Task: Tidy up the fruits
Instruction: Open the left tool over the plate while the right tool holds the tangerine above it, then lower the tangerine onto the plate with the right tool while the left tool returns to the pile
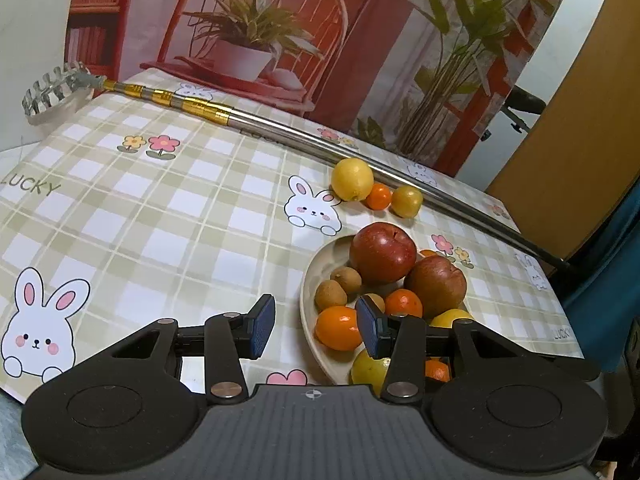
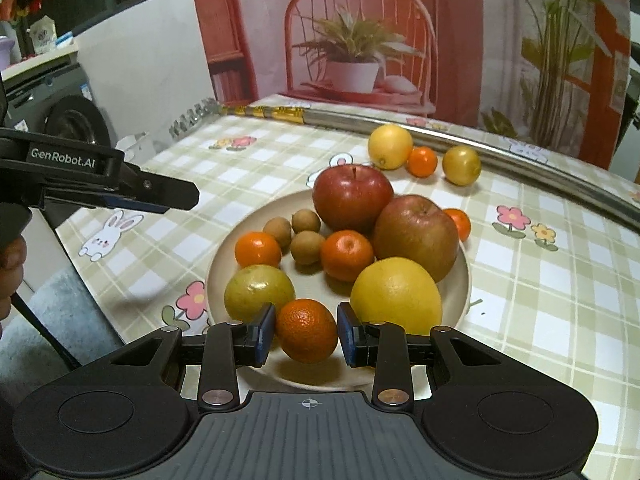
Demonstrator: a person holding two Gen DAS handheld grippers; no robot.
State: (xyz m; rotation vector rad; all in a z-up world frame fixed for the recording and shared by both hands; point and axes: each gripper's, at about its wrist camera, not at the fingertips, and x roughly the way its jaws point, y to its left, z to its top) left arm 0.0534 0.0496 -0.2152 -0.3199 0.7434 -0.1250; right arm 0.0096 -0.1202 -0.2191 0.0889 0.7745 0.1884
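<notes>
A cream plate [image 2: 460,280] holds two red apples [image 2: 352,196], several mandarins, a large yellow citrus [image 2: 396,294], a green-yellow fruit [image 2: 258,292] and three small brown fruits [image 2: 306,246]. My right gripper [image 2: 306,334] has its jaws on either side of a mandarin [image 2: 306,330] at the plate's near edge, touching or nearly touching it. My left gripper [image 1: 316,326] is open and empty above the plate's left rim [image 1: 308,280]; it also shows in the right wrist view [image 2: 160,196]. A lemon [image 1: 352,179], a small mandarin [image 1: 378,196] and a yellow-green fruit [image 1: 407,201] lie on the cloth behind the plate.
A long metal pole with a toothed fruit-picker head [image 1: 52,92] lies across the back of the checked tablecloth [image 1: 160,220]. A printed backdrop [image 1: 280,40] stands behind. The table edge drops off at left in the right wrist view [image 2: 92,288].
</notes>
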